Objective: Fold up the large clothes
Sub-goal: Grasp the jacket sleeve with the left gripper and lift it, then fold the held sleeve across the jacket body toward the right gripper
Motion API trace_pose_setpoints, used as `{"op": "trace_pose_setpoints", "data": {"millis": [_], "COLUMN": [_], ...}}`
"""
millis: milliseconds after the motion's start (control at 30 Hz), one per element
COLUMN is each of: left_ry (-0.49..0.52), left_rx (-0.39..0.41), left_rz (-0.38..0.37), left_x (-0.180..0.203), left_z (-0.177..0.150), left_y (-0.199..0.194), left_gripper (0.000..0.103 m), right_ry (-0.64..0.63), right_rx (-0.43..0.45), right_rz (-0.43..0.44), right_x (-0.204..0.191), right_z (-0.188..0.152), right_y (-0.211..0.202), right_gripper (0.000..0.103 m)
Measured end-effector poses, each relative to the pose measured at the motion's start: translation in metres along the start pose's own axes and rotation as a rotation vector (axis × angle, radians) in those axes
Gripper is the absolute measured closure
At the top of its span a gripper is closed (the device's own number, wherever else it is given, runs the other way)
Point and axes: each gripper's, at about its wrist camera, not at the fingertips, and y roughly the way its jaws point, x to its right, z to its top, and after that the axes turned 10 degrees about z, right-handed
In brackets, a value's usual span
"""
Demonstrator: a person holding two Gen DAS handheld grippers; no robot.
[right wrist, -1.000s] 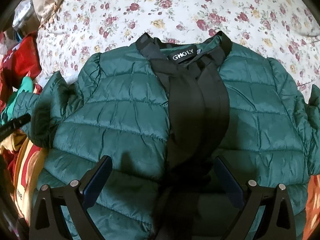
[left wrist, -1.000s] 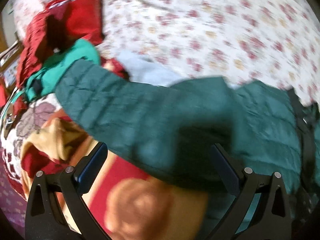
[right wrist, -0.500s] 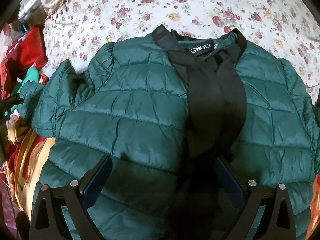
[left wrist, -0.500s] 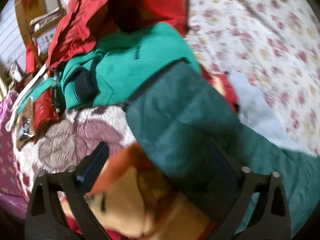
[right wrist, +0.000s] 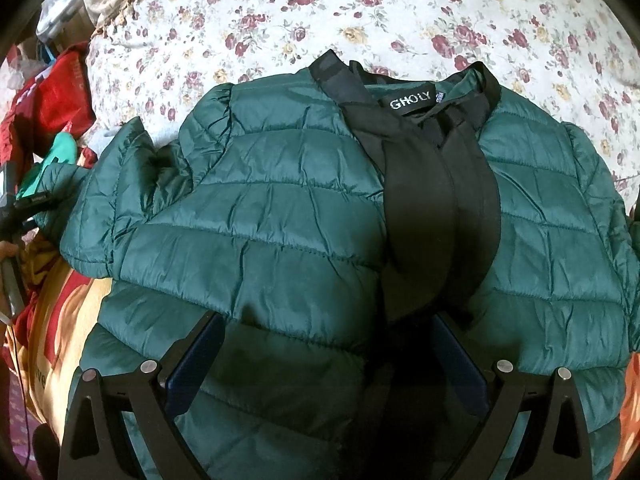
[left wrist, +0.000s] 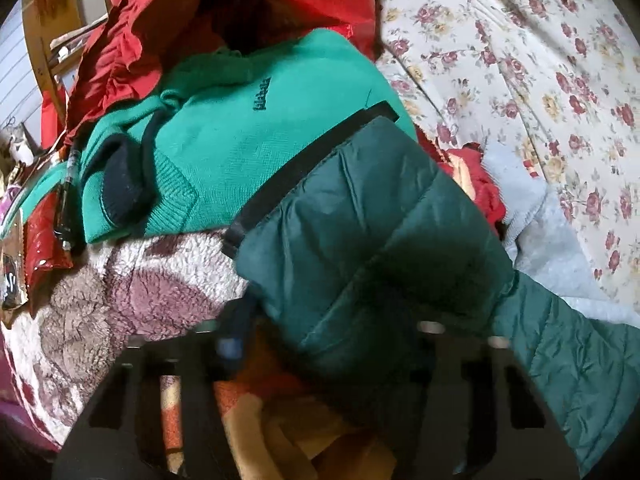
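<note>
Jacket (right wrist: 280, 248): dark green quilted, spread front-up on the bed, collar toward the far side, a label reading GHOLY inside the neck.
Black band (right wrist: 436, 216): wide black trim running from the collar down the middle of the jacket's front.
Sleeve (left wrist: 360, 232): the jacket's sleeve on the left side, stretched out over the pile of clothes beside the bed sheet; its black-edged cuff (left wrist: 304, 160) lies against a bright green sweater.
Left tool (left wrist: 336, 332): blurred in its own view; its jaws have just been closing, with the sleeve between them. The near finger (left wrist: 236, 332) sits at the sleeve's edge; the other finger is lost in shadow and blur, so I cannot tell whether the pads press on the cloth.
Right tool (right wrist: 324, 360): jaws wide apart, low over the jacket's lower front, the black band's lower end between them; the pads do not pinch the cloth.
Bed sheet (right wrist: 360, 12): pale with red and yellow roses, under the jacket and beyond its collar.
Green sweater (left wrist: 248, 128): knitted, with small dark lettering, lying on a red garment (left wrist: 160, 24).
Fleece blanket (left wrist: 132, 280): fluffy, cream and mauve pattern, just below the sweater.
Grey cloth (left wrist: 544, 240): pale, beside the sleeve on the sheet.
</note>
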Motion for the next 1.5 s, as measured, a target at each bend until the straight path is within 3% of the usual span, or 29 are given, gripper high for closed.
{"op": "trace_pose_setpoints", "data": {"millis": [33, 67, 167, 533, 967, 1500], "left_ry": [0.0, -0.004, -0.042, 0.043, 0.237, 0.457], "left_rx": [-0.003, -0.002, 0.023, 0.132, 0.217, 0.143], "left_rz": [-0.002, 0.002, -0.04, -0.209, -0.413, -0.537], "left_x": [0.0, -0.002, -0.012, 0.005, 0.095, 0.219], "left_z": [0.003, 0.002, -0.004, -0.039, -0.083, -0.184], "left_y": [0.002, -0.003, -0.027, -0.142, -0.254, -0.309], "left_gripper": [0.08, 0.087, 0.093, 0.096, 0.096, 0.096], "right_ry": [-0.001, -0.001, 0.002, 0.028, 0.065, 0.142], "right_rx": [0.001, 0.002, 0.008, 0.064, 0.105, 0.131], "right_rz": [0.001, 0.001, 0.001, 0.01, -0.037, -0.098], "right_x": [0.0, 0.0, 0.002, 0.011, 0.048, 0.111], "right_z": [0.0, -0.001, -0.001, -0.008, -0.017, -0.022], "right_y": [-0.001, -0.001, -0.005, -0.036, -0.074, -0.108], "right_gripper": [0.003, 0.003, 0.003, 0.003, 0.003, 0.003]}}
